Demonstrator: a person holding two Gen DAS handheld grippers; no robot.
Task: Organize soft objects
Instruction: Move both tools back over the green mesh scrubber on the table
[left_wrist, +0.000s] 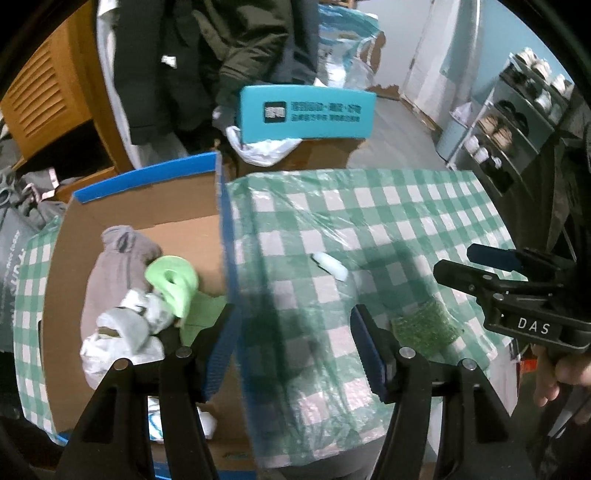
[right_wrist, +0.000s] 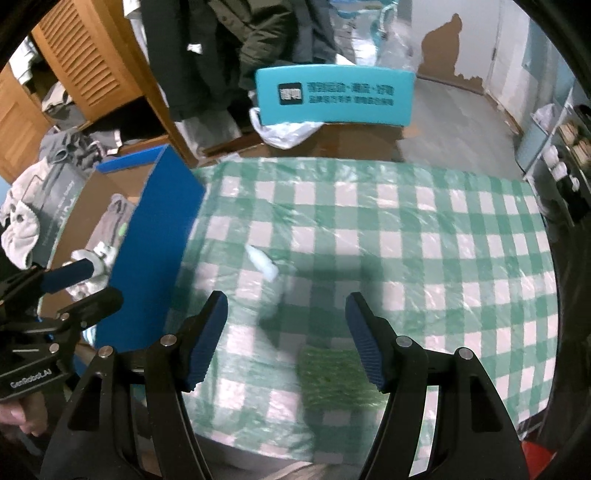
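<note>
Already the cardboard box (left_wrist: 147, 206) holds a grey sock bundle (left_wrist: 118, 258), a green roll (left_wrist: 173, 282) and white wads. Left on the checked tablecloth (right_wrist: 406, 240) are a green mesh pad (right_wrist: 332, 373) and a small white piece (right_wrist: 263, 263), long axis slanting away-left to near-right. Left gripper (left_wrist: 291, 325) and right gripper (right_wrist: 286, 314) both gape, empty.

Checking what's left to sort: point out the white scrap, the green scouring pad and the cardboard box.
white scrap (right_wrist: 263, 261), right wrist view, its middle.
green scouring pad (left_wrist: 424, 326), left wrist view, its top face.
cardboard box (left_wrist: 144, 179), left wrist view, its blue far rim.
</note>
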